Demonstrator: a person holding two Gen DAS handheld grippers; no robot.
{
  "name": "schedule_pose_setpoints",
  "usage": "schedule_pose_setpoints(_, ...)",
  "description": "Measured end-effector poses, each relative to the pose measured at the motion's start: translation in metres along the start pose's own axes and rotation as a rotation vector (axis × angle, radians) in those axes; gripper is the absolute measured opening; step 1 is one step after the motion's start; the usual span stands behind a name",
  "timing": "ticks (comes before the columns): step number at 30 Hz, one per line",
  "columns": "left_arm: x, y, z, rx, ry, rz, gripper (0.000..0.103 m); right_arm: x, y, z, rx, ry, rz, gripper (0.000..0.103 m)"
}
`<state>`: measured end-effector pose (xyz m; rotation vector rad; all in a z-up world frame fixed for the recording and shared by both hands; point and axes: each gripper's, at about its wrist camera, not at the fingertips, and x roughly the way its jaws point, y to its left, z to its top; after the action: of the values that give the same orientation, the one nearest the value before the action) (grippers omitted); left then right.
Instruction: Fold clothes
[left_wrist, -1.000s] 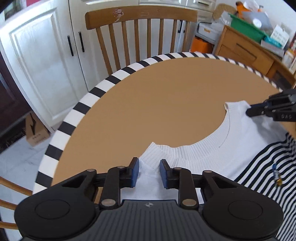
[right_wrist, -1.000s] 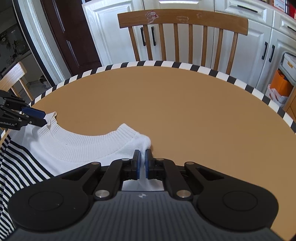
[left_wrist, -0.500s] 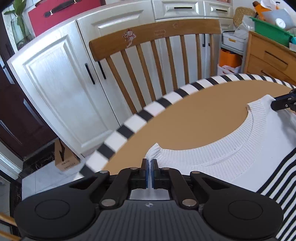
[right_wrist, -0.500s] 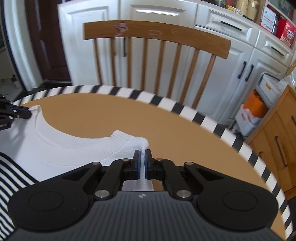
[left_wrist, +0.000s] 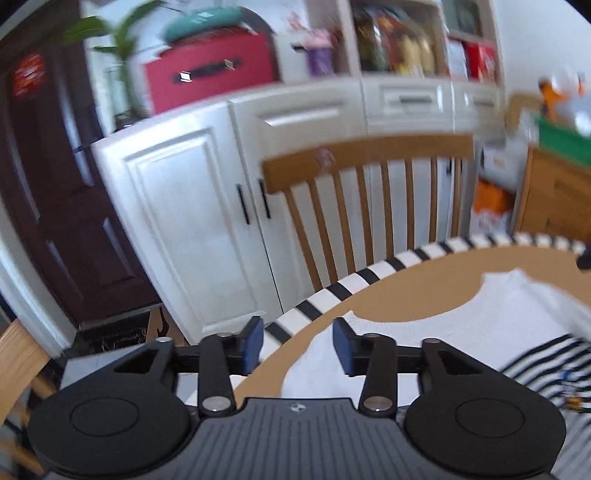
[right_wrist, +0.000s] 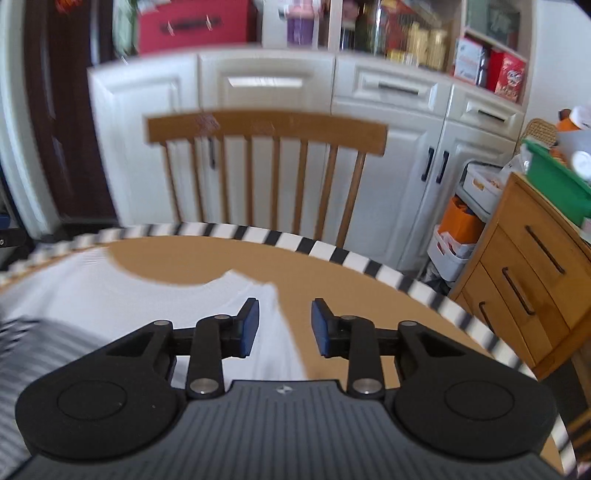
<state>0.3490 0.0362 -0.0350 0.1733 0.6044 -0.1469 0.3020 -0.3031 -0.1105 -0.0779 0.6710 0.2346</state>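
White sweater (left_wrist: 461, 328) with black stripes lying flat on round tan table (left_wrist: 424, 273), neckline facing far striped rim. Left gripper (left_wrist: 297, 345) hovering over near-left shoulder corner, jaws apart and opening, blue pads clear of cloth. Right gripper (right_wrist: 284, 326) hovering over other shoulder (right_wrist: 258, 295), jaws apart and opening, nothing pinched between them. Wooden chair (right_wrist: 266, 170) standing beyond table; white cabinets (right_wrist: 266, 96) behind. Both views motion-blurred.
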Motion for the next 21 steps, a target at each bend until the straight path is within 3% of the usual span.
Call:
schedule_pose_setpoints(2, -0.059, 0.014, -0.021, -0.055, 0.001, -0.024, 0.055, -0.056, 0.009, -0.029, 0.017, -0.024, 0.071, 0.039)
schedule_pose_setpoints(5, -0.145, 0.023, -0.066, -0.112, 0.025, -0.002, 0.06, -0.124, 0.017, -0.086, 0.024, 0.024, 0.12, 0.039)
schedule_pose_setpoints(10, -0.27, 0.01, -0.164, -0.206, 0.154, 0.022, 0.062, -0.217, 0.04, -0.172, 0.056, 0.121, 0.157, 0.039)
schedule_pose_setpoints(15, -0.313, -0.011, -0.236, -0.235, 0.2, 0.036, 0.062, -0.253, 0.042, -0.222, 0.183, 0.18, 0.185, 0.043)
schedule_pose_setpoints(21, -0.293, -0.013, -0.257, -0.215, 0.191, -0.039, 0.061, -0.252, 0.053, -0.256, 0.233, 0.251, 0.125, 0.043)
